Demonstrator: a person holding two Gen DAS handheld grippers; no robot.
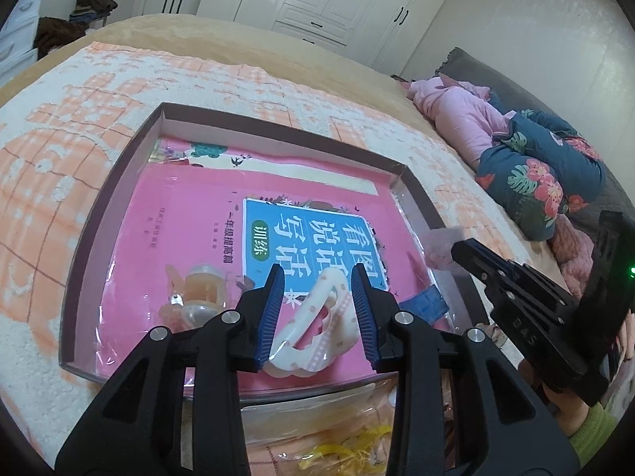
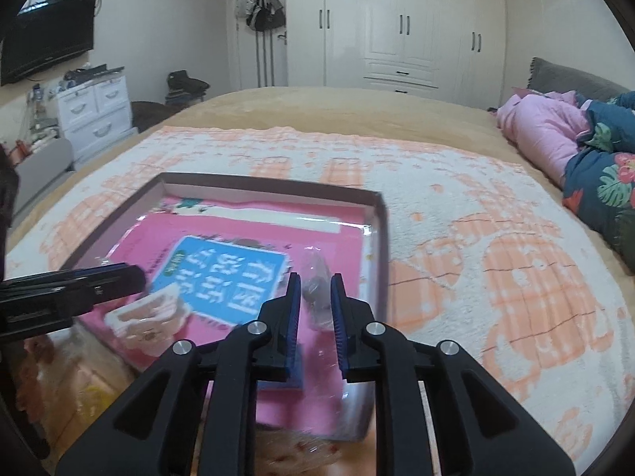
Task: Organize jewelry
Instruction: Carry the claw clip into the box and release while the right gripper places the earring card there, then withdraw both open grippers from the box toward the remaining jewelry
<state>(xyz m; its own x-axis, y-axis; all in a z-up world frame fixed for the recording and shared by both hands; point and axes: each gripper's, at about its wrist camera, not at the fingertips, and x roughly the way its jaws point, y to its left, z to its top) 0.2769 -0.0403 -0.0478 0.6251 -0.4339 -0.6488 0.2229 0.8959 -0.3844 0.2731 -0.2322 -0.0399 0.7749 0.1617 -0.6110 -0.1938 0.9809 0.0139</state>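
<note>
A: Your left gripper [image 1: 317,309] has its fingers [image 1: 274,309] closed on the cream hair clip [image 1: 313,329]. The blue pads press both sides of it, low over the pink book [image 1: 170,214] inside the shallow box [image 1: 95,198].

B: And my right one?

A: Your right gripper [image 2: 315,309] has its fingers only narrowly apart around a small clear plastic packet [image 2: 315,285]. The packet holds something dark, too blurred to name. Whether the pads actually press on it, I cannot tell from your right wrist view.

B: Where does that packet sit?

A: Near the right wall of the box, over the pink book's edge, just beside the blue title panel [image 2: 222,277].

B: Anything else in the box?

A: A translucent orange clip [image 1: 194,293] lies on the book to the left of your left gripper, and a small blue piece [image 1: 428,303] lies to its right. The box rests on a peach-and-white blanket [image 2: 476,246] spread over the bed [image 2: 317,103]. A clear bag with yellow bits [image 1: 337,452] lies in front of the box.
</note>
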